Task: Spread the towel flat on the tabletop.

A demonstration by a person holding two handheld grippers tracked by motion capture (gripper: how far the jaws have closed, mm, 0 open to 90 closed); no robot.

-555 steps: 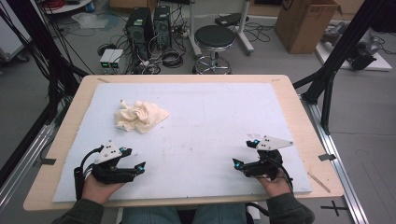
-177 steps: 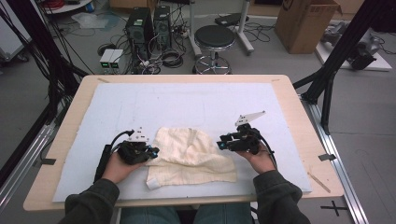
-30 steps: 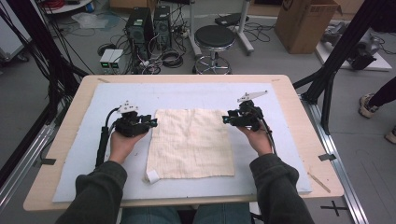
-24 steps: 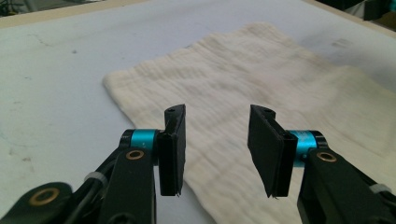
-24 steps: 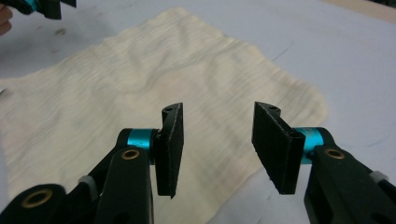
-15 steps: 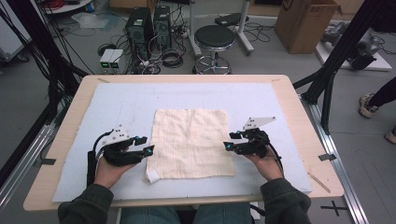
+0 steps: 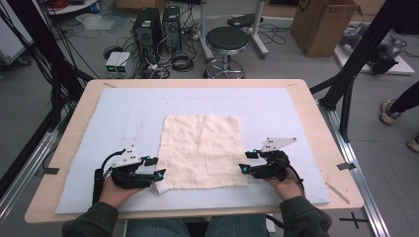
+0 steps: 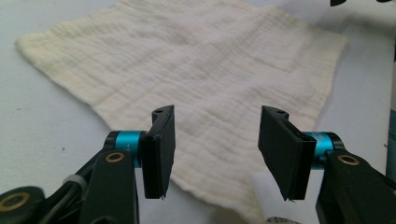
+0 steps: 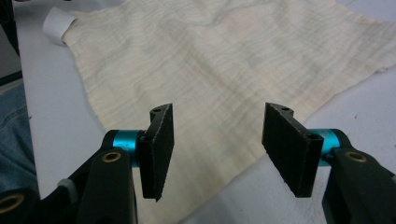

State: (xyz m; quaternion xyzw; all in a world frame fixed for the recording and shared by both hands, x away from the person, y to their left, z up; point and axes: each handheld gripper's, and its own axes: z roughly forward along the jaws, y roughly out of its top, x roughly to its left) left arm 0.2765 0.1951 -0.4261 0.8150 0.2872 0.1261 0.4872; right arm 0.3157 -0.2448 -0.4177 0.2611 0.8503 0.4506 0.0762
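Both tools slid nearer; cloth (image 7: 203,149) lies spread flat between them.

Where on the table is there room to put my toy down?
Bare mat lies beyond the cloth, toward the far edge, and in strips on either side of it. It is crowded at the near corners of the cloth, where the left gripper and right gripper sit open.
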